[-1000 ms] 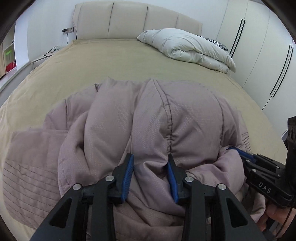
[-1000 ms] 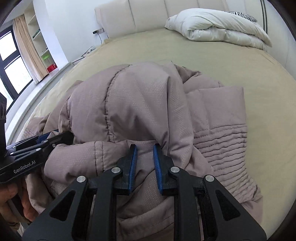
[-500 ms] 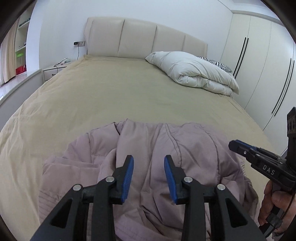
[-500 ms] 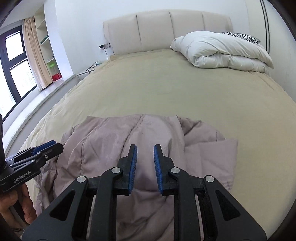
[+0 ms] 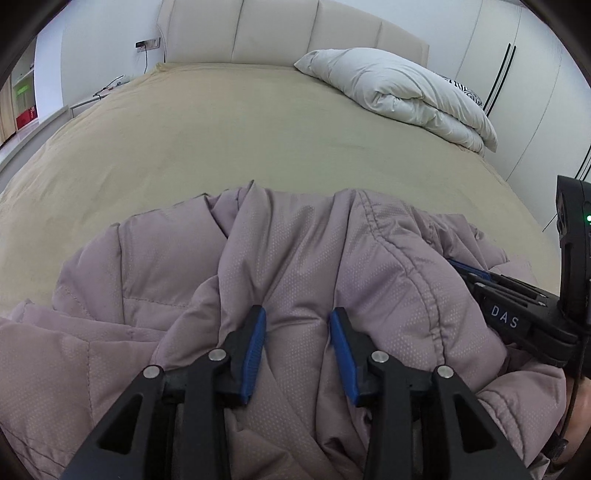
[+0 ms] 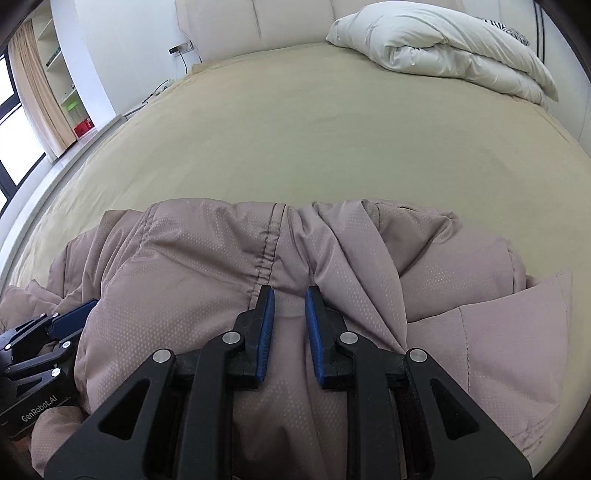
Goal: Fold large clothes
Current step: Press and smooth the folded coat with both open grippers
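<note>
Mauve puffer jacket (image 5: 303,266) is bunched at the bed's (image 5: 258,140) near edge. Half a second ago your grippers hovered clear; now left gripper (image 5: 298,332) and right gripper (image 6: 289,317) each pinch a fabric ridge. Next fold looks ready.

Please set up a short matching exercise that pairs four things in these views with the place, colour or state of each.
Things:
1. padded jacket
2. folded duvet
3. bedspread
4. headboard

Descriptions:
A. white, at the far right of the bed
B. mauve, bunched up at the near edge
C. beige, upholstered panels against the wall
D. tan, smooth and flat

Pairs: 1-B, 2-A, 3-D, 4-C
</note>
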### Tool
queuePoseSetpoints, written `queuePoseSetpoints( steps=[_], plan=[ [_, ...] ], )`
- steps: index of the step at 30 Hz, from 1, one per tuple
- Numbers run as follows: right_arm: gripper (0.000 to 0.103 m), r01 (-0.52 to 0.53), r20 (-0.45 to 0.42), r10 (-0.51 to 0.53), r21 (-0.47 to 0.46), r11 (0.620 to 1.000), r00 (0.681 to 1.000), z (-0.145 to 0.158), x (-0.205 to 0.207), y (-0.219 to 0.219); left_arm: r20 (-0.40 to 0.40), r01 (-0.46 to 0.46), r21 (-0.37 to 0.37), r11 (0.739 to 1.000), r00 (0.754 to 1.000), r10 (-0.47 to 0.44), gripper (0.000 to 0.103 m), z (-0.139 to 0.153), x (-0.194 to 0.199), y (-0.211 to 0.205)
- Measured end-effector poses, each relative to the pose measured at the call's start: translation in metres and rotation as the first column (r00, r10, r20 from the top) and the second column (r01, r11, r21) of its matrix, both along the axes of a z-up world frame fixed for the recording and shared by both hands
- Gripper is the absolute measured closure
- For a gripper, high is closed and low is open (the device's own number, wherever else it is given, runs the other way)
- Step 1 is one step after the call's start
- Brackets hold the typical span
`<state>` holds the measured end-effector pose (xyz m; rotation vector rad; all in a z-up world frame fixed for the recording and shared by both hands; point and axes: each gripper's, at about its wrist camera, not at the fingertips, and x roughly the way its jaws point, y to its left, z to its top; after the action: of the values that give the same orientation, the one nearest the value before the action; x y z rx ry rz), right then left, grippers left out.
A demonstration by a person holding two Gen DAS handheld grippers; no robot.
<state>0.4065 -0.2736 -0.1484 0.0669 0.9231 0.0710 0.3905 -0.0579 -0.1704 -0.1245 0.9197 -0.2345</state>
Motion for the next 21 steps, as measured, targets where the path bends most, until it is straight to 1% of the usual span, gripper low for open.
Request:
queuePoseSetpoints(
  steps=[4,7,8,9,10,11,13,14,15,16,17,18,19,20,21],
  plan=[
    [0.085,0.001,-0.010,-0.001,-0.028,1.000,1.000,-0.003,0.004,0.007,0.011,0.000,0.004,1.000,1.000,0.000,0.062,-0.007,-0.002,-0.001],
    [0.085,-0.001,-0.018,0.000,-0.033,0.999,1.000,-0.005,0.010,0.008,-0.005,0.001,-0.010,1.000,1.000,-0.001,0.063,-0.004,-0.001,0.000],
    [0.085,-0.004,-0.030,0.003,-0.042,0.999,1.000,-0.001,0.012,0.011,-0.012,0.000,-0.030,1.000,1.000,0.000,0.063,0.001,-0.004,0.002],
    [0.085,-0.009,-0.037,0.007,-0.051,0.999,0.999,0.006,0.013,0.013,-0.020,-0.005,-0.062,0.998,1.000,0.004,0.063,0.008,-0.007,0.008],
    [0.085,-0.009,-0.033,0.007,-0.050,0.999,0.999,0.019,0.010,0.016,-0.018,-0.012,-0.090,0.996,1.000,0.010,0.063,0.017,-0.015,0.015],
    [0.085,-0.010,0.002,0.010,-0.029,1.000,1.000,0.034,0.005,0.018,0.007,-0.019,-0.106,0.994,1.000,0.020,0.063,0.028,-0.026,0.023],
    [0.085,-0.035,0.107,0.029,0.051,0.998,0.994,0.063,-0.009,0.024,0.089,-0.043,-0.113,0.993,0.995,0.053,0.063,0.047,-0.050,0.037],
    [0.084,-0.053,0.139,0.042,0.071,0.996,0.989,0.074,-0.011,0.033,0.121,-0.072,-0.103,0.992,0.989,0.084,0.063,0.053,-0.061,0.045],
    [0.084,-0.080,0.135,0.071,0.066,0.995,0.988,0.078,-0.010,0.046,0.136,-0.100,-0.098,0.990,0.984,0.113,0.063,0.056,-0.067,0.053],
    [0.084,-0.115,0.110,0.109,0.053,0.992,0.988,0.076,-0.004,0.060,0.135,-0.125,-0.097,0.987,0.981,0.137,0.063,0.055,-0.070,0.060],
    [0.084,-0.159,0.064,0.158,0.026,0.987,0.985,0.067,0.004,0.077,0.112,-0.140,-0.090,0.986,0.982,0.150,0.063,0.049,-0.068,0.066],
    [0.084,-0.198,-0.005,0.198,-0.012,0.980,0.980,0.050,0.015,0.095,0.081,-0.147,-0.084,0.985,0.985,0.154,0.063,0.042,-0.064,0.071],
    [0.084,-0.212,-0.068,0.209,-0.043,0.976,0.976,0.033,0.021,0.106,0.055,-0.147,-0.079,0.986,0.987,0.151,0.063,0.034,-0.060,0.074],
    [0.084,-0.211,-0.081,0.204,-0.080,0.974,0.976,0.016,0.025,0.113,0.052,-0.137,-0.076,0.988,0.989,0.141,0.063,0.028,-0.059,0.076],
    [0.084,-0.199,-0.035,0.196,-0.079,0.977,0.980,0.012,0.020,0.115,0.052,-0.129,-0.072,0.989,0.990,0.133,0.063,0.025,-0.058,0.077]
  ],
)
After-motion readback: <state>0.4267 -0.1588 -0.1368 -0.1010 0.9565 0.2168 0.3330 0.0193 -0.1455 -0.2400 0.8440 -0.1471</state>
